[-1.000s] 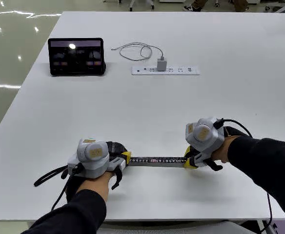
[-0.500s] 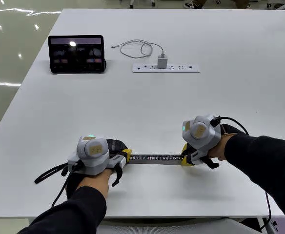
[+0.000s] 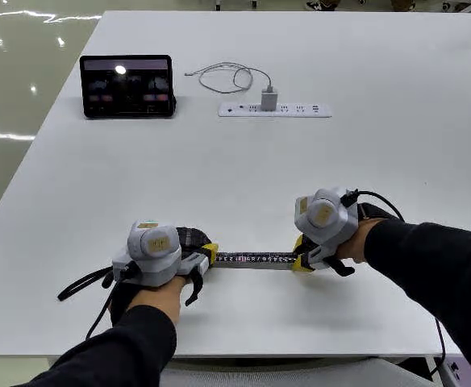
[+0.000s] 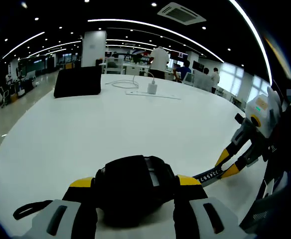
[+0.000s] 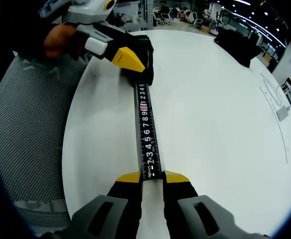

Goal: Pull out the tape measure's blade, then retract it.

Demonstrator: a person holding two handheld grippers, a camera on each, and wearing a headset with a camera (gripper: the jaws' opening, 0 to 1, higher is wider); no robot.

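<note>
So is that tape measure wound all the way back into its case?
No, a numbered stretch of blade runs out from the case to the fingers of the right gripper.

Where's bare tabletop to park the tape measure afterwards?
Free: the wide middle between tablet, power strip and the blade; also right of the strip. Crowded: near edge, left gripper on the case, right gripper on the blade.

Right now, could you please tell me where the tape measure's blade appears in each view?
Head view: blade low centre, between left gripper and right gripper.
Left gripper view: blade lower right.
Right gripper view: blade runs up the centre to the case.
Shared landmark: the tablet.
</note>
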